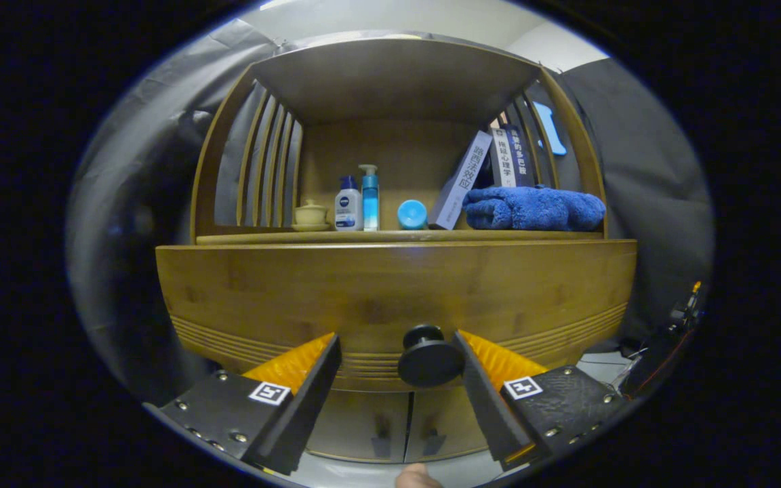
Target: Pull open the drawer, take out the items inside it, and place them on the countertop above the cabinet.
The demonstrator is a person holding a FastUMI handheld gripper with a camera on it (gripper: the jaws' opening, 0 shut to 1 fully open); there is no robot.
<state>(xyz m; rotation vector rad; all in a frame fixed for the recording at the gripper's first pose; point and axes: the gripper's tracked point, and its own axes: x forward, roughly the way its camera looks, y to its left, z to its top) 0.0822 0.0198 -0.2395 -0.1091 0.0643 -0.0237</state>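
A wooden cabinet stands right in front of me. Its drawer front (390, 291) is shut, and a round black knob (429, 358) sticks out of it. My gripper (396, 346) is open, the knob lying between the fingers, close against the right finger (478, 379) and well apart from the left finger (316, 379). Neither finger presses on it. Above the drawer runs the countertop (390, 236). The drawer's contents are hidden.
On the countertop stand a small lidded cup on a saucer (310, 215), a white bottle (348, 203), a blue pump bottle (369, 196), a blue round lid (412, 214), leaning books (462, 179) and a folded blue towel (533, 209). Two lower doors (404, 423) sit beneath the drawer.
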